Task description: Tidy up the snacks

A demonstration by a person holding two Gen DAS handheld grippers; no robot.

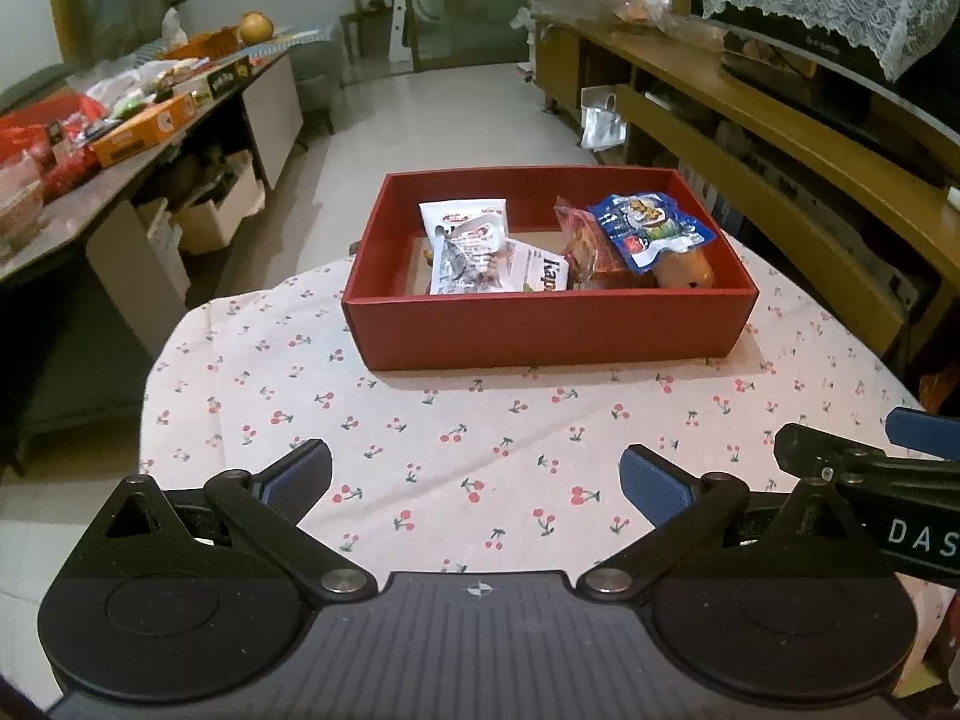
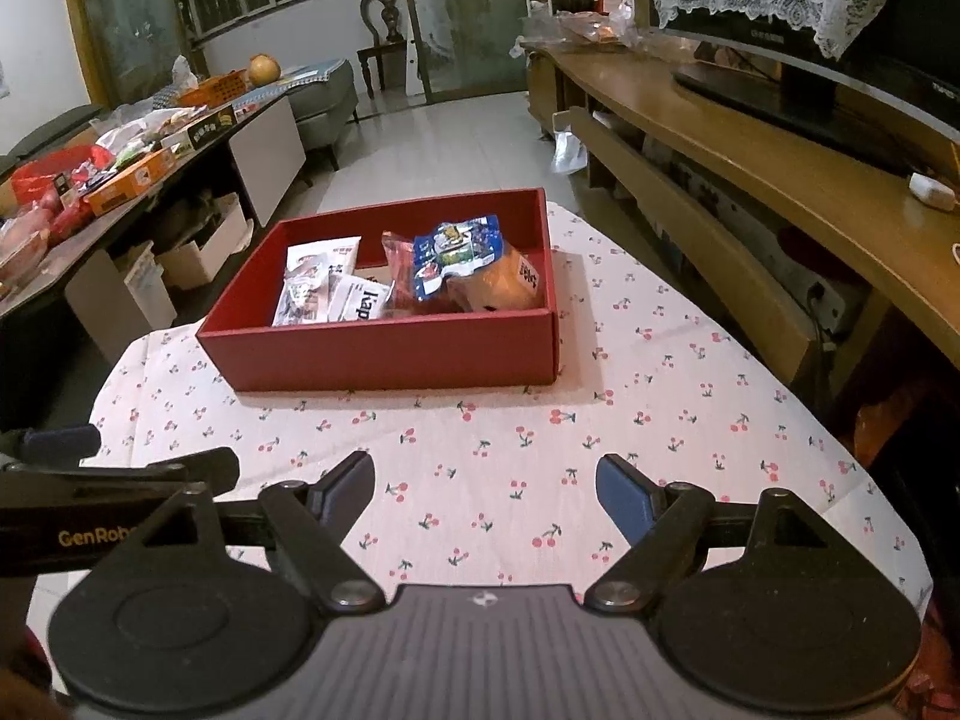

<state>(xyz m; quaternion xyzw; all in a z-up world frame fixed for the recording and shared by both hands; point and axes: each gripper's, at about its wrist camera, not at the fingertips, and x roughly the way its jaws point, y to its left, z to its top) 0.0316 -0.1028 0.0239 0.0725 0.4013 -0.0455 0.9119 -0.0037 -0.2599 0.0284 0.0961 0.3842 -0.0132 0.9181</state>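
A red box [image 1: 540, 330] stands on the cherry-print tablecloth [image 1: 420, 432] at the far side of the table; it also shows in the right wrist view [image 2: 390, 354]. Inside lie white snack packets [image 1: 468, 240], a blue packet [image 1: 651, 228] and orange-red packets [image 1: 591, 258]. The same white packets [image 2: 324, 288] and blue packet [image 2: 453, 252] show in the right wrist view. My left gripper [image 1: 477, 480] is open and empty over the cloth, well short of the box. My right gripper [image 2: 486, 498] is open and empty beside it.
A cluttered side table [image 1: 120, 138] with boxes and bags stands at the left. A wooden TV cabinet [image 2: 780, 180] with a monitor [image 2: 840, 78] runs along the right. Tiled floor and a chair [image 2: 384, 30] lie beyond the table.
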